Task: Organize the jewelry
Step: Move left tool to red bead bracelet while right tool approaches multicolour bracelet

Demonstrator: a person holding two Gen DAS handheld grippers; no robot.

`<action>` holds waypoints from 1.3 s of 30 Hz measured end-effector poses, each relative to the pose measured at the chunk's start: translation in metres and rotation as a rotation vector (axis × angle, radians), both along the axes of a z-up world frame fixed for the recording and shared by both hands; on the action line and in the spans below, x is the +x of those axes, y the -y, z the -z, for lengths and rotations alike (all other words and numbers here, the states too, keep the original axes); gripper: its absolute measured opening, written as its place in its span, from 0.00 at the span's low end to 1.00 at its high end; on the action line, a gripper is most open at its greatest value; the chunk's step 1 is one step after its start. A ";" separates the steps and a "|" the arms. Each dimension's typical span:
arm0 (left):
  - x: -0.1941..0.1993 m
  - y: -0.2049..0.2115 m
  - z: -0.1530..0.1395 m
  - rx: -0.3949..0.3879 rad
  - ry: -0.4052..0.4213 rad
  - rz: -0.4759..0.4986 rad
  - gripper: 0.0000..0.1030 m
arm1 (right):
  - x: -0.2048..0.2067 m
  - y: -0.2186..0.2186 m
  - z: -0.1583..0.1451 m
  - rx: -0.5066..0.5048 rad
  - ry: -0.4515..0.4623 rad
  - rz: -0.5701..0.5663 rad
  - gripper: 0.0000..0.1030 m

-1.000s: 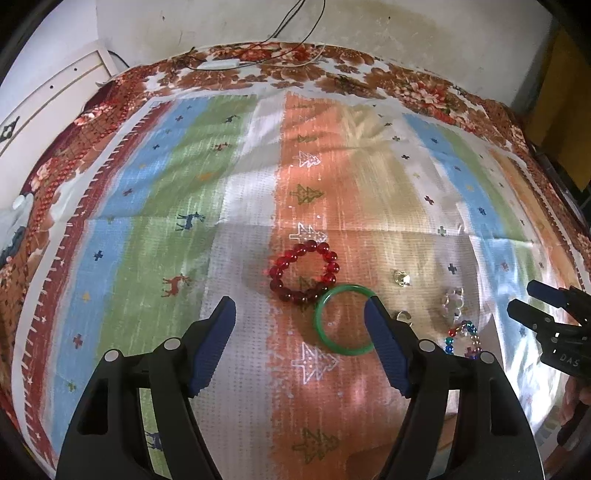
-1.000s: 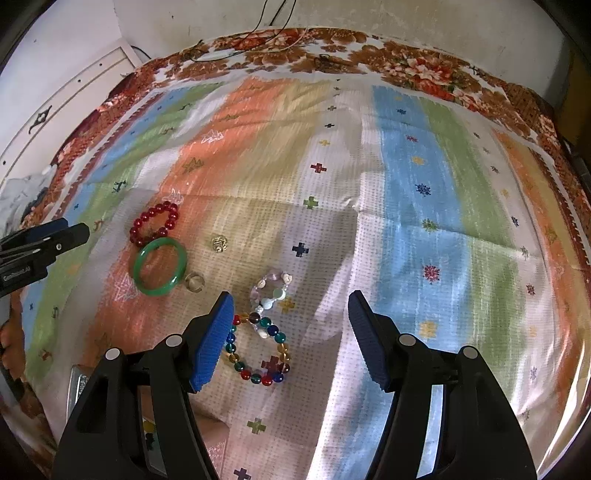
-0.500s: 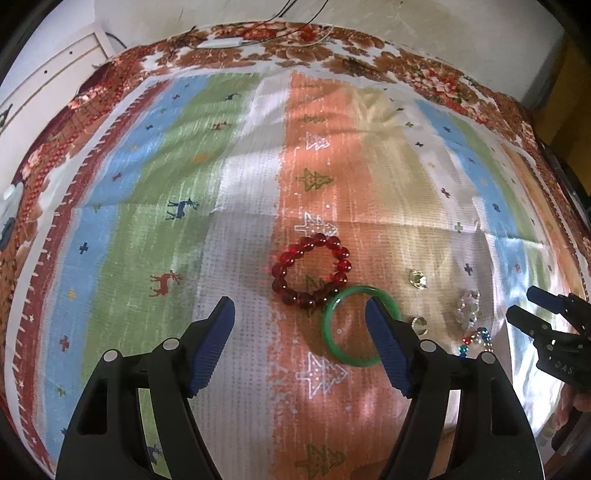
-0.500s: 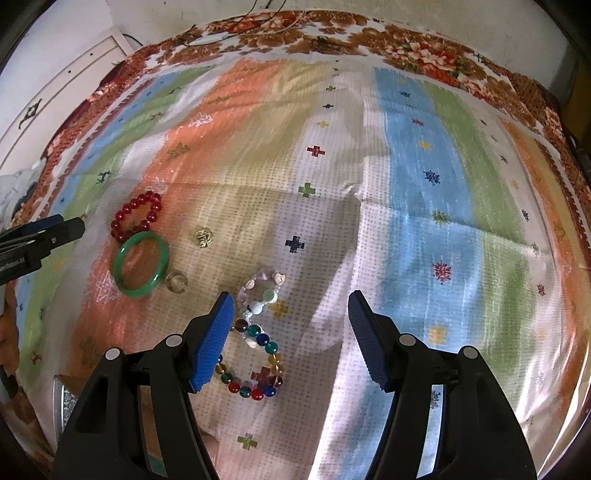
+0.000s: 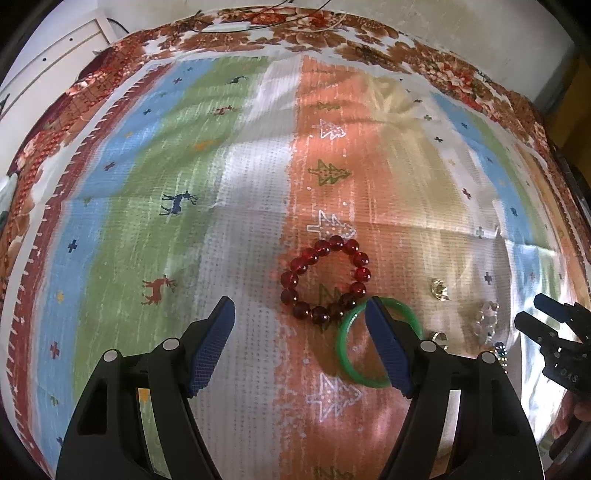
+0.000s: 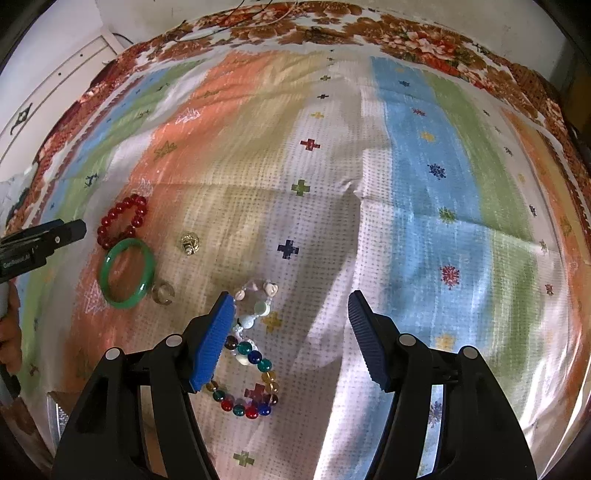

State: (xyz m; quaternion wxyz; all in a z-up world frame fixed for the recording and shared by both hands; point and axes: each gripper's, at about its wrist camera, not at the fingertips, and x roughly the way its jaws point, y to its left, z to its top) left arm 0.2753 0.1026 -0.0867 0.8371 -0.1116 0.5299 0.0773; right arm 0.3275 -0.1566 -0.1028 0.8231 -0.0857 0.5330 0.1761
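A red bead bracelet (image 5: 325, 280) lies on the striped cloth, touching a green bangle (image 5: 349, 354). My left gripper (image 5: 301, 314) is open and empty above the cloth, just near of the red bracelet; its right finger overlaps the bangle. In the right wrist view the red bracelet (image 6: 123, 219), green bangle (image 6: 127, 273), a gold charm (image 6: 189, 242), a clear ring (image 6: 163, 292), a pale bead bracelet (image 6: 258, 301) and a multicolour bead bracelet (image 6: 245, 384) lie at the left. My right gripper (image 6: 291, 310) is open and empty, just right of the bead bracelets.
The striped cloth (image 5: 221, 184) with a floral border covers the whole surface. A white cabinet (image 6: 44, 92) stands at the far left. Cables (image 5: 229, 26) lie at the far edge. The right gripper shows at the right edge of the left wrist view (image 5: 546, 325).
Both grippers have moved slightly forward and lower toward the cloth; the jewelry looks closer. Both stay open. Nothing on the cloth has moved.
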 end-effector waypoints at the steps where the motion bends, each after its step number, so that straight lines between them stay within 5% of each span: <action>1: 0.001 -0.001 0.001 0.001 -0.003 -0.001 0.71 | 0.001 -0.001 0.002 -0.006 -0.003 -0.001 0.62; 39: 0.032 -0.015 0.043 0.053 -0.076 -0.017 0.71 | 0.019 -0.018 0.040 -0.109 -0.055 -0.011 0.65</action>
